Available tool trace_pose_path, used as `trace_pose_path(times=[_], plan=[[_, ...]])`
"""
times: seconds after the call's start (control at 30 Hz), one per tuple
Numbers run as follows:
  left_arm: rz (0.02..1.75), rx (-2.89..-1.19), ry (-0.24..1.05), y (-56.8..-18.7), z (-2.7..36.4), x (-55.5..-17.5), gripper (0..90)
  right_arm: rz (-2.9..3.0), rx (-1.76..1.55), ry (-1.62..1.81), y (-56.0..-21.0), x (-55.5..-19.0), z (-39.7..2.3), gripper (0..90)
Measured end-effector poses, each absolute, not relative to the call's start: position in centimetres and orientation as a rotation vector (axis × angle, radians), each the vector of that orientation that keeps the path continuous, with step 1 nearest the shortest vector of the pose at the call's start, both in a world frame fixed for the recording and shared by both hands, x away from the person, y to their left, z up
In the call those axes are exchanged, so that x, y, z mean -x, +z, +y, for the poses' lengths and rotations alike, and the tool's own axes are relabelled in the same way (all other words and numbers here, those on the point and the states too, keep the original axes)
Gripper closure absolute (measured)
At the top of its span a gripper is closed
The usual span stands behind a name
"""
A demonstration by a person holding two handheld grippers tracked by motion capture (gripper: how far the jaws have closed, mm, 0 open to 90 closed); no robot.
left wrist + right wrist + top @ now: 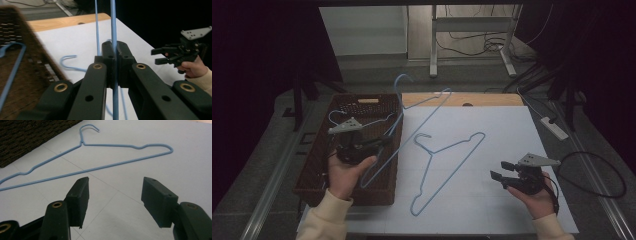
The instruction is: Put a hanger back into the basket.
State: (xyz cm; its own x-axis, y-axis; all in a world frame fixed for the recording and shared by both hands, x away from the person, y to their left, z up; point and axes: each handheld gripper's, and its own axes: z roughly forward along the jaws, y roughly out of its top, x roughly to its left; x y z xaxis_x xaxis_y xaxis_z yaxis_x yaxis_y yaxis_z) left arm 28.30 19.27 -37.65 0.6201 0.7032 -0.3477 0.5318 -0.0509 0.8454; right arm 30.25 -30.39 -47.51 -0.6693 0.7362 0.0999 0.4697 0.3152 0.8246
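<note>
Hangers: your left hand-held gripper [384,141] is clamped on the wire of one blue hanger [422,112], lifted over the wicker basket [317,165] rim toward the surface [507,130]. A second hanger [447,167] already lies flat there, which looks like the intended spot. Your right hand-held gripper [498,170] waits beside it, jaws apart and empty.

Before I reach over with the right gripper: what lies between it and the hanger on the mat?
Bare white mat: in the right gripper view, nothing lies between the open right gripper and the flat hanger.
</note>
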Motion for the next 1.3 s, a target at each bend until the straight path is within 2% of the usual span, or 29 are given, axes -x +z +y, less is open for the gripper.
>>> trace_pose_path(times=[0.37, 1.3], plan=[[1.091, -1.701, 0.245, -38.2, 24.0, -28.7, 87.3, 2.297, -1.087, 1.272, -47.7, -30.4, -30.3, 39.9], [1.186, -1.733, 0.285, -40.1, 29.7, -29.6, 87.3, 2.271, -1.092, 1.25, -47.7, -30.3, -30.4, 39.9]])
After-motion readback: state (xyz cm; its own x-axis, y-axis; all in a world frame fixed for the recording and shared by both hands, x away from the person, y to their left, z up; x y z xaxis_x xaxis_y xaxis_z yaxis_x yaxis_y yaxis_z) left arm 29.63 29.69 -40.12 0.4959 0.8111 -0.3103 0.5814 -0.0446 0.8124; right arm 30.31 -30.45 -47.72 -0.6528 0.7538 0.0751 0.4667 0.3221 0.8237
